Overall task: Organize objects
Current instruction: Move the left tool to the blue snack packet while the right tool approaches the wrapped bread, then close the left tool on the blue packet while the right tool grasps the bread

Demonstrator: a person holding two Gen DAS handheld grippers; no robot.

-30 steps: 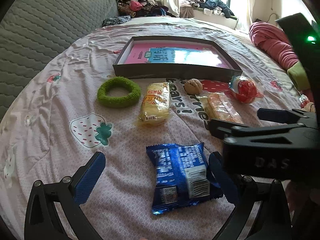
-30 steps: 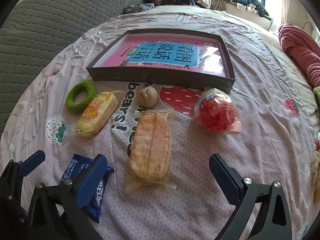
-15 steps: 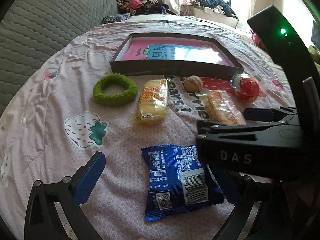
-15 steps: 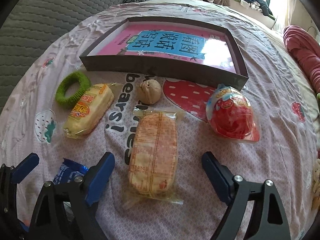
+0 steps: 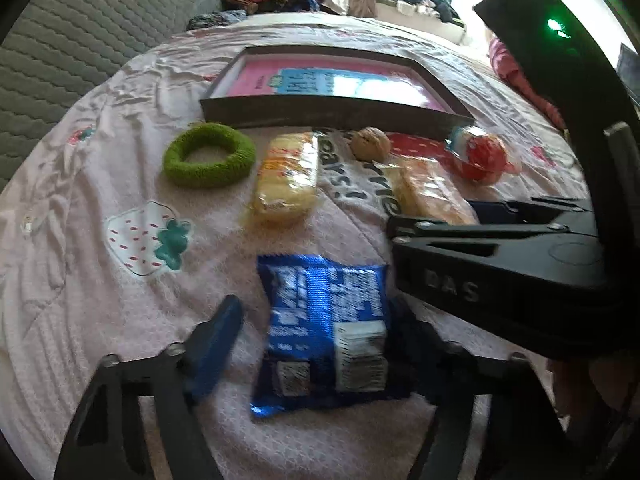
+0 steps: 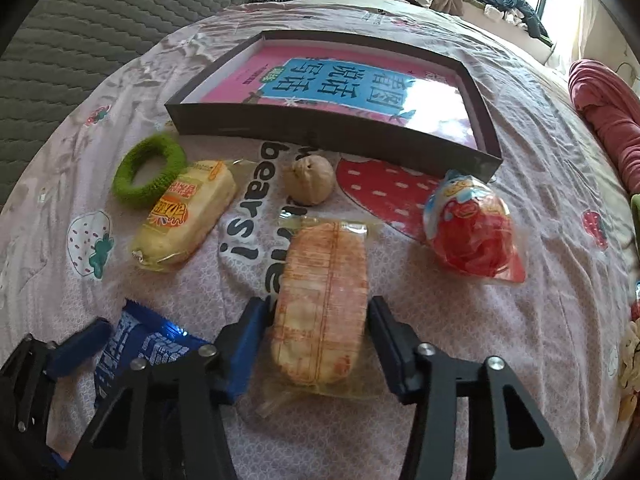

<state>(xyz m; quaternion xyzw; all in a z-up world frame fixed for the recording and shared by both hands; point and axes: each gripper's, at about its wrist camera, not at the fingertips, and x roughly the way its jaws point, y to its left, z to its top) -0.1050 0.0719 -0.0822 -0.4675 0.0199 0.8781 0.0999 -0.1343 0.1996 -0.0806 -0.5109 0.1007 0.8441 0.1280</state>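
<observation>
My left gripper (image 5: 316,332) straddles a blue snack packet (image 5: 324,328) on the bedspread, fingers closing in but still a little apart from it. My right gripper (image 6: 320,320) has its blue pads against both sides of an orange wrapped cake (image 6: 322,304). Beyond lie a yellow wrapped cake (image 6: 186,216), a green ring (image 6: 150,176), a walnut (image 6: 310,180) and a red wrapped toy (image 6: 474,228). A dark shallow box (image 6: 332,136) with a pink book inside lies behind them.
A grey quilted headboard (image 6: 80,20) stands at the left. A red pillow (image 6: 608,120) lies at the right. Clothes are piled by the window at the back. The right gripper's black body (image 5: 520,260) crosses the left wrist view.
Both grippers have moved forward and lower and narrowed. The right one has closed onto the orange cake; the left fingers have come in around the blue packet.
</observation>
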